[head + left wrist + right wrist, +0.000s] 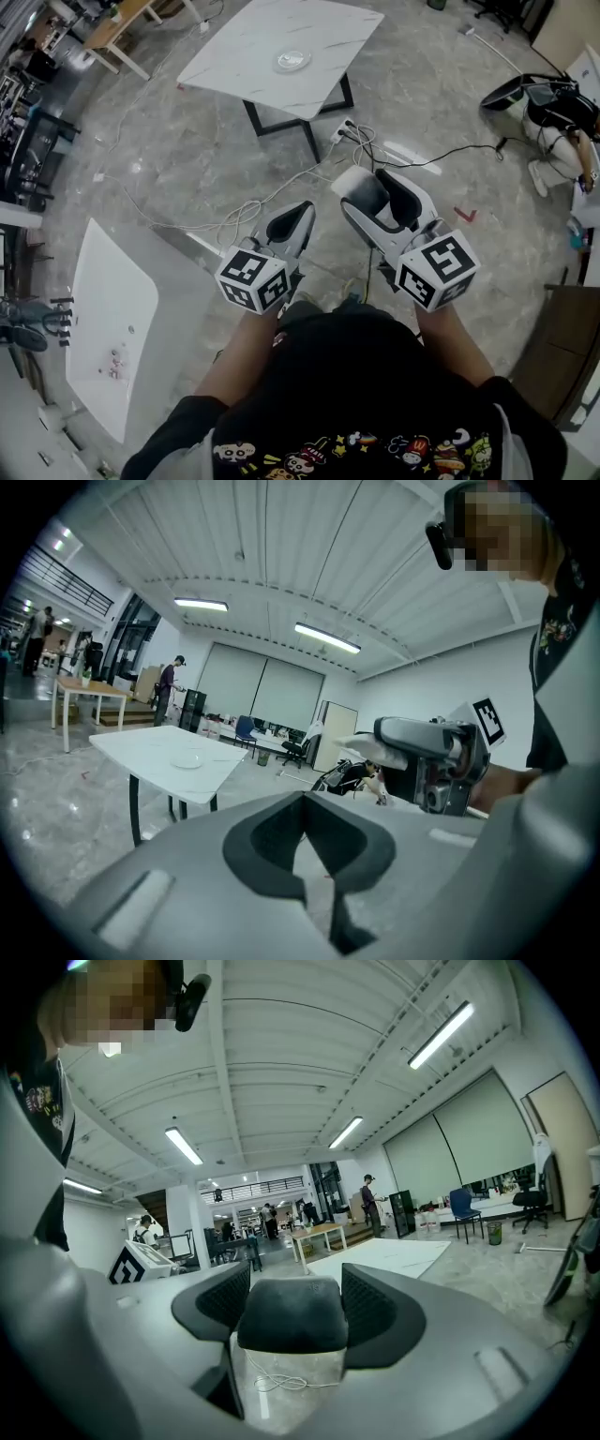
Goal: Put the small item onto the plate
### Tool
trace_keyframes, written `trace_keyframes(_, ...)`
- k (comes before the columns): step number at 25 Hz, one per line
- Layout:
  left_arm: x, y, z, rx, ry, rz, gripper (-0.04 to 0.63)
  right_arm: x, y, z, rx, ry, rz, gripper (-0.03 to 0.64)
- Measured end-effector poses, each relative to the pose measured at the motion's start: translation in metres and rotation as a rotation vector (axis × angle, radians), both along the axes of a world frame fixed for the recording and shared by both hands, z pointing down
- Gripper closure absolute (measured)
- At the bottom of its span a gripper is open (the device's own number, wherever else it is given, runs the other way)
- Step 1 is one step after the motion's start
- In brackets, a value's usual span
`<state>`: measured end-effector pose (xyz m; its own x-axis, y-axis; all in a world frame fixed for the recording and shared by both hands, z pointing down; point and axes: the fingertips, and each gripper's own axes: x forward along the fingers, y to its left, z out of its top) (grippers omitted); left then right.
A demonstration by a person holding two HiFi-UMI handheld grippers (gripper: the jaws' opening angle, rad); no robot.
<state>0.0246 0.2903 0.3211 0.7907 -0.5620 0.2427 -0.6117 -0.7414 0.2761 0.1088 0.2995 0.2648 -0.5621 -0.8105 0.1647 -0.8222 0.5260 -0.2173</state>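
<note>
My right gripper (291, 1309) is shut on a small dark rounded item (289, 1321) that fills the gap between its black pads. In the head view the right gripper (386, 195) and the left gripper (300, 217) are held side by side at waist height above the floor. The left gripper (304, 808) is shut, its pads meeting at the tip with nothing between them. A pale plate (292, 61) lies on a white marble table (234, 56) some way ahead. The plate (187, 759) and table (150, 745) also show at the left of the left gripper view.
A second white table (108, 281) with small bits on it stands at the lower left. Cables (234, 217) and a power strip (347, 129) lie on the stone floor between me and the marble table. A person (558, 117) crouches at the far right.
</note>
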Motion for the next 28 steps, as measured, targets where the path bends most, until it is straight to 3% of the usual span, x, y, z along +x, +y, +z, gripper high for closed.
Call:
trace_keyframes(6, 0.005, 0.0, 0.0, 0.015, -0.036, -0.032, 0.594, 0.02, -0.002, 0.007, 0.004, -0.011, -0.001, 0.287)
trace_keyframes(16, -0.005, -0.025, -0.002, 0.04, -0.025, -0.014, 0.594, 0.006, -0.023, 0.006, 0.026, 0.009, 0.008, 0.287)
trace_keyframes(28, -0.045, -0.148, -0.004, 0.036, -0.001, 0.044, 0.594, -0.035, -0.136, 0.008, -0.006, 0.037, 0.071, 0.287)
